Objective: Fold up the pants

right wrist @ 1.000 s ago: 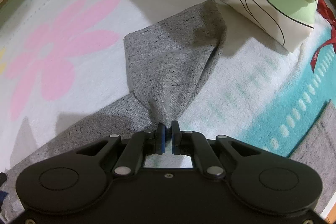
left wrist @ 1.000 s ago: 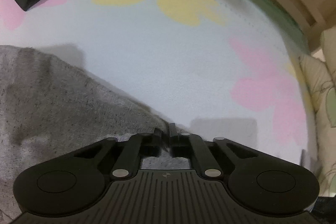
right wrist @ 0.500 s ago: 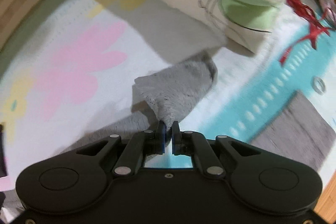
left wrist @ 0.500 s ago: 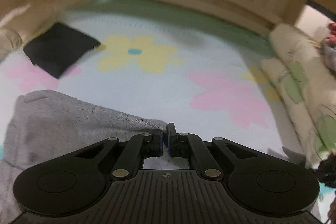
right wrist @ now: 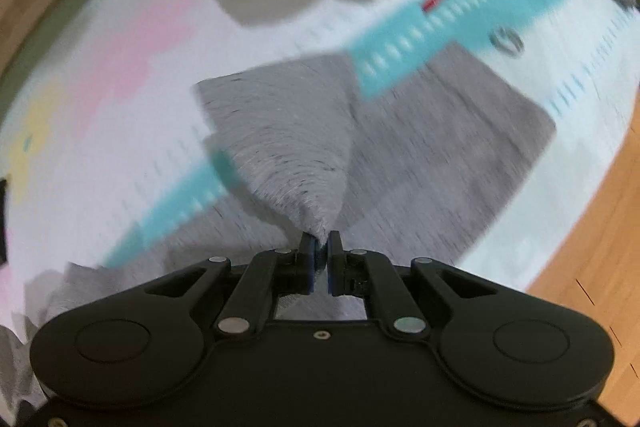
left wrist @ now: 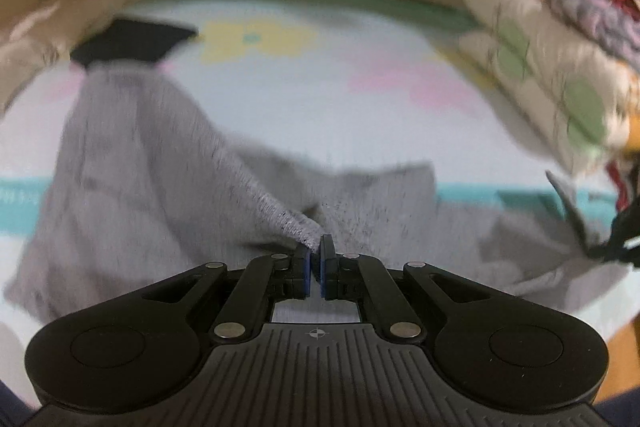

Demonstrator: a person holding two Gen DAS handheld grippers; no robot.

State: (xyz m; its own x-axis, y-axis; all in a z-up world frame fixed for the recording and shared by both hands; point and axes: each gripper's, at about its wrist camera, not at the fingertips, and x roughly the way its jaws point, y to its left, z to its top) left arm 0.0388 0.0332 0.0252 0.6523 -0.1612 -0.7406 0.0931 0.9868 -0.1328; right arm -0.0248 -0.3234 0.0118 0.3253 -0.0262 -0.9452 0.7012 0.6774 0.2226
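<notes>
The heather-grey knit pants (left wrist: 132, 163) are spread over a pale floor mat printed with pink and yellow flowers and a turquoise band (left wrist: 304, 95), with two parts lifted off it. No container is seen in either view. The black two-finger left gripper (left wrist: 316, 253) is angled down toward the mat, and its jaws are clamped on a ribbed edge of the grey fabric, which is pulled up into a taut ridge from the tips. The black two-finger right gripper (right wrist: 320, 253) is pointed more steeply downward; its jaws are pinched on a corner of the same pants (right wrist: 288, 155), which fans out in a peak above the flat grey layer beneath. A folded black cloth (left wrist: 132, 41) is seen lying near the far edge of the mat, and cream cushions with green patches (left wrist: 552, 83) are stacked at the right. Both views are blurred, and no lettering can be read.
</notes>
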